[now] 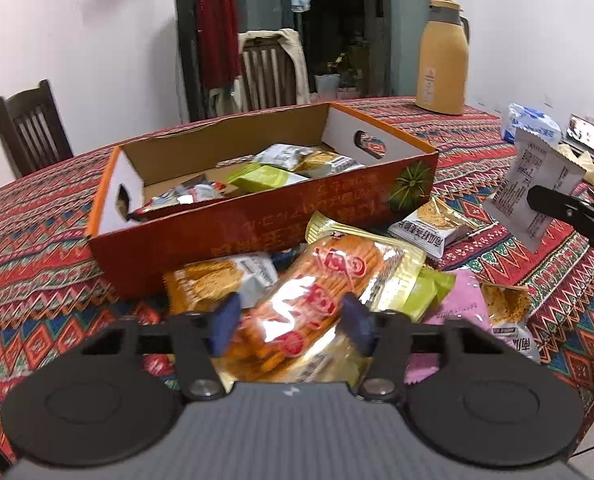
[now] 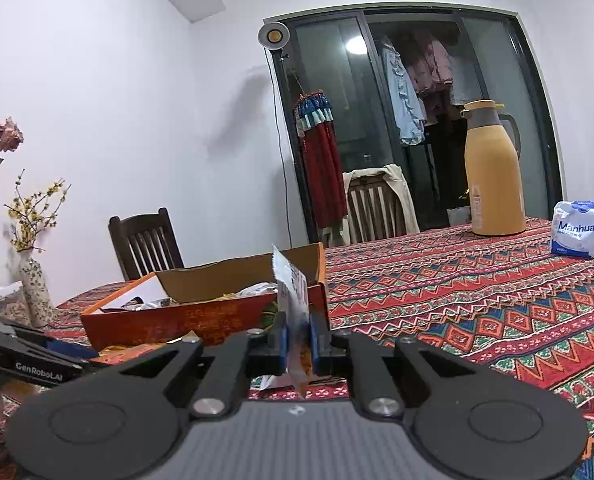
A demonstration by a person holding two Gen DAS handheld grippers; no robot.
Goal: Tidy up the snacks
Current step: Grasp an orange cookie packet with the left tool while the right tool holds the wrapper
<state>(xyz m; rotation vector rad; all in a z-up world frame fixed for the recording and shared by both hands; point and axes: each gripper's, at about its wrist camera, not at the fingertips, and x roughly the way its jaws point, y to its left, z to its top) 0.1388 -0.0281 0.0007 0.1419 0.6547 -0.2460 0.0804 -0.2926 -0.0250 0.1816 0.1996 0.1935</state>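
Observation:
An orange cardboard box (image 1: 257, 216) (image 2: 201, 320) stands on the patterned tablecloth with several snack packets inside. In front of it lies a loose heap of packets. My left gripper (image 1: 291, 316) is over that heap, its blue pads pressing both sides of an orange biscuit packet (image 1: 321, 296). My right gripper (image 2: 297, 340) is shut on a thin white snack packet (image 2: 293, 292) (image 1: 537, 188), held upright to the right of the box. In the left wrist view the right gripper's black finger (image 1: 569, 210) shows at the right edge.
Around the biscuit packet lie a noodle-snack packet (image 1: 217, 276), a green one (image 1: 429, 292), a pink one (image 1: 457, 304) and a white one (image 1: 427, 220). A yellow thermos (image 2: 493, 176) and a tissue pack (image 2: 583, 234) stand far right. Chairs ring the table; a vase (image 2: 35, 292) is left.

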